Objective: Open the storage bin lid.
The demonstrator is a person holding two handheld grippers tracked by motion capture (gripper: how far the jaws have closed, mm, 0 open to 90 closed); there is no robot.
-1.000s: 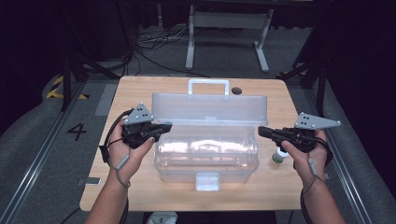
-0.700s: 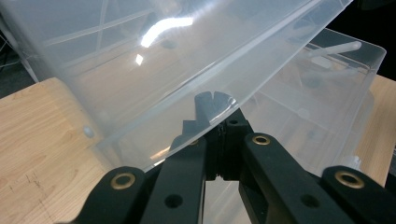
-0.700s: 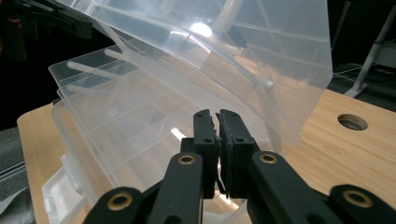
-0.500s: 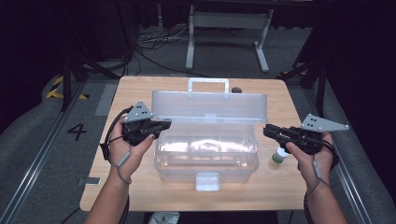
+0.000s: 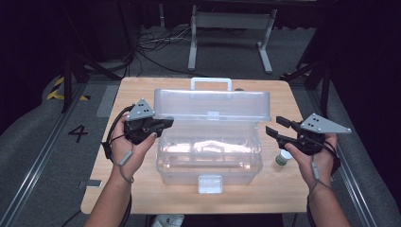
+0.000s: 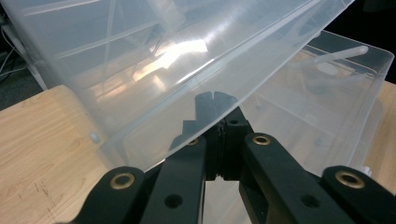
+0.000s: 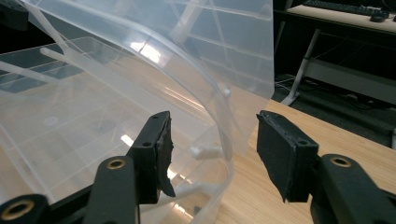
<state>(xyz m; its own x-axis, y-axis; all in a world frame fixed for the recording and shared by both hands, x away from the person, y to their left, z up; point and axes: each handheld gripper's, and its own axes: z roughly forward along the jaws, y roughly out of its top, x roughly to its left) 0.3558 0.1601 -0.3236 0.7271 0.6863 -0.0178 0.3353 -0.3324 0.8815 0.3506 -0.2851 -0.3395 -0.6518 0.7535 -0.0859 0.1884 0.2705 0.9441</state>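
Left gripper jaws clamp the lid; right gripper jaws just opened, apparently clear.

**Clear box standing open between two hand-held grippers**

A clear plastic box is sitting on the wooden table, its lid standing raised behind it with a white handle along the top edge and a white latch at the front. The left gripper is pinching the lid's left edge, jaws pressed together on it. The right gripper is hovering just off the box's right end; its jaws have just been opening and are standing apart with nothing between them. A small white bottle is standing on the table near the right hand. The left hand is gripping its tool from below.
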